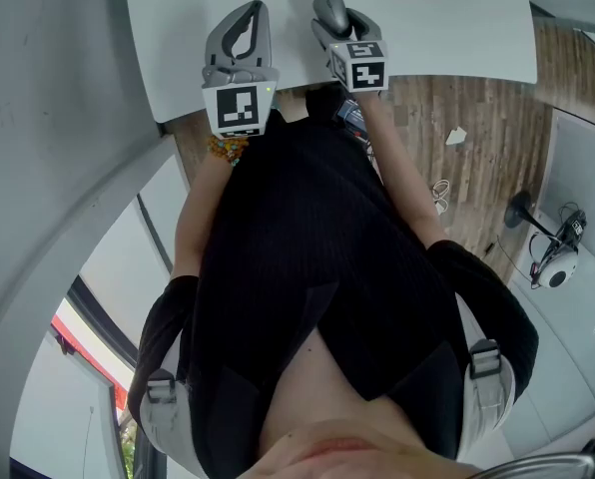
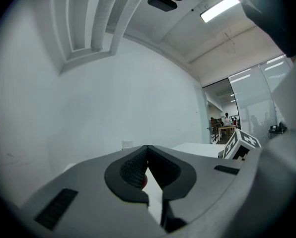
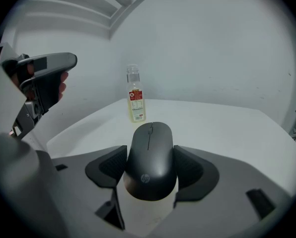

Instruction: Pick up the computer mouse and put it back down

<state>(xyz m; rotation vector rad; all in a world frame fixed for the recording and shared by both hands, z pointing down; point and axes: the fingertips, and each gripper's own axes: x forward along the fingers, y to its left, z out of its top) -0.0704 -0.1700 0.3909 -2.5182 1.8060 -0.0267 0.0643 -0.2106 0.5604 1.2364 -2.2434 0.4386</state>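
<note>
A black computer mouse [image 3: 149,152] with a small logo sits between the ribbed pads [image 3: 111,165] of my right gripper [image 3: 150,166], which is shut on its sides. In the head view the mouse [image 1: 329,8] shows past the right gripper [image 1: 337,23] over the white table [image 1: 447,28]. I cannot tell whether the mouse touches the tabletop. My left gripper [image 2: 147,153] is shut with nothing in it, its tips meeting. It hovers to the left of the right one, as the left gripper [image 1: 250,18] in the head view shows.
A small clear bottle [image 3: 135,102] with yellow liquid and a red-and-white label stands upright on the table [image 3: 227,128] beyond the mouse. A white wall rises behind the table. The left gripper [image 3: 43,78] shows at the left of the right gripper view. Wood floor [image 1: 457,138] lies to the right.
</note>
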